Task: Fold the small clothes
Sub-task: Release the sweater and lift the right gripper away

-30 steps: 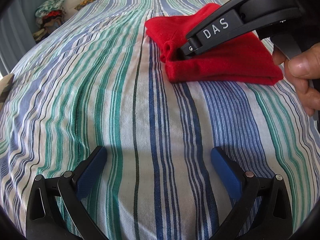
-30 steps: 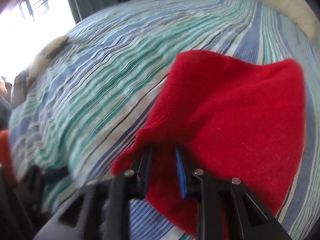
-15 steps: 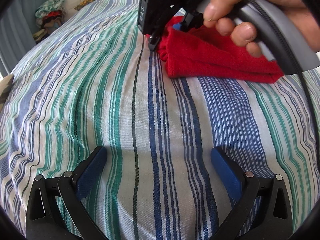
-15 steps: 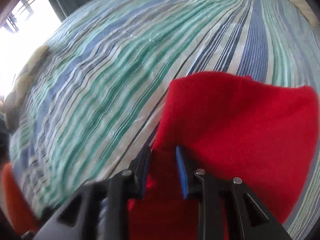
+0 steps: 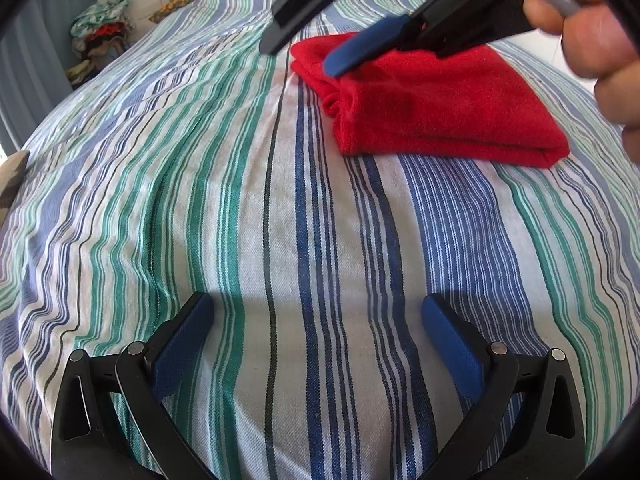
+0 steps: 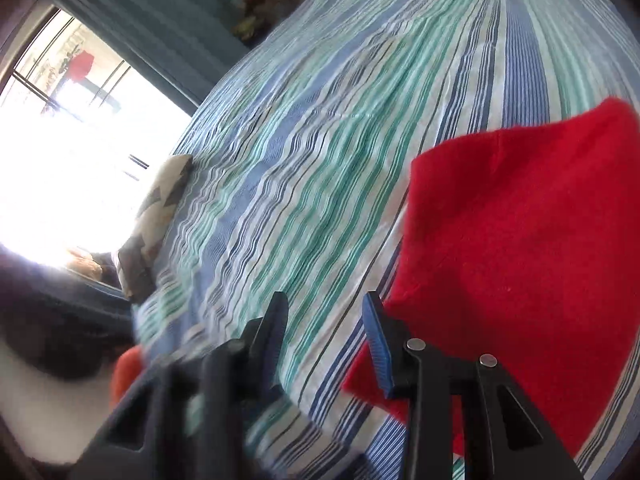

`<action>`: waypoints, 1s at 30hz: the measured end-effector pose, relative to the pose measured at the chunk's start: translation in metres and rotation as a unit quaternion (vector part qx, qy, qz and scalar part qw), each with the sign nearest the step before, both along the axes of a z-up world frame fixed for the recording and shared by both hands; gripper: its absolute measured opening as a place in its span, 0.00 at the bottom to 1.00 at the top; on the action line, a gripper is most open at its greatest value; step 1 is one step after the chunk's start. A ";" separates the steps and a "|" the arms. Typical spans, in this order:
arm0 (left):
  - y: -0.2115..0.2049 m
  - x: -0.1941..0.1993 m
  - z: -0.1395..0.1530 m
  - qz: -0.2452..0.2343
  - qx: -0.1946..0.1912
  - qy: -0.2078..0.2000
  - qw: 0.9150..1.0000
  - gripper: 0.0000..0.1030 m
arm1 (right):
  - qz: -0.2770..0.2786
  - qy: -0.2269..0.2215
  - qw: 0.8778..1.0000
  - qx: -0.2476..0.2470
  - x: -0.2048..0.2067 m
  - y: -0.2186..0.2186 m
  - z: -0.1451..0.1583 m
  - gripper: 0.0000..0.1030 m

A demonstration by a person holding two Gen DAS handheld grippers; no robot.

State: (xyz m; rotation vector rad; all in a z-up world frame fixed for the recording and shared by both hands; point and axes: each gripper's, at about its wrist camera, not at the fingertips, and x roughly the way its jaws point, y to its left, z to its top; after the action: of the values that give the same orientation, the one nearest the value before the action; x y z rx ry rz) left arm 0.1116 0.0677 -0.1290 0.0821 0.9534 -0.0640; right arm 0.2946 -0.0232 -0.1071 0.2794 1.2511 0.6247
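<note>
Two views show this moment. From the left wrist camera, the left gripper hangs over bare striped bedsheet at the near side, its blue pads spread wide with nothing between them. The red cloth lies folded on the sheet at the far right, a thick fold along its near edge and a bunched, ruffled end on its left. Above that end hovers the right gripper, its jaws parted and clear of the fabric, with the person's hand on the grey handle at the right edge. A heap of laundry sits far left beside the bed.

As I judge it, the risk is at that bunched left end: the layers there look loose, and a pad brushing them, or catching only the top layer, could drag the fold open. The soft fleece may also spring apart if it is not pressed flat.

From the right wrist camera, the right gripper's fingers stand apart, holding nothing; one blue pad lies just beside the cloth's near edge, and whether it touches cannot be told. The cloth fills the right of the view. A patterned pillow lies at the left edge of the bed, by the bright window.

No writing or brand can be read in either view.
</note>
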 end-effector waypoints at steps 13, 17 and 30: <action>0.000 -0.009 0.000 -0.001 -0.002 -0.006 1.000 1.00 | -0.034 -0.081 0.996 0.019 -0.053 -0.073 0.041 0.33; 0.000 -0.008 -0.001 -0.002 -0.003 -0.005 1.000 1.00 | -0.090 -0.052 0.994 -0.016 -0.077 -0.142 0.021 0.33; 0.001 -0.007 -0.001 -0.004 -0.006 -0.001 1.000 1.00 | -0.165 -0.110 0.974 -0.114 -0.167 -0.168 -0.006 0.49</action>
State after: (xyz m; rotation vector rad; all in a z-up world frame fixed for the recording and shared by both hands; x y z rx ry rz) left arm 0.1048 0.0686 -0.1303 0.0759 0.9502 -0.0769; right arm 0.1274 -0.1916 -0.1128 0.2141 1.0219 0.2156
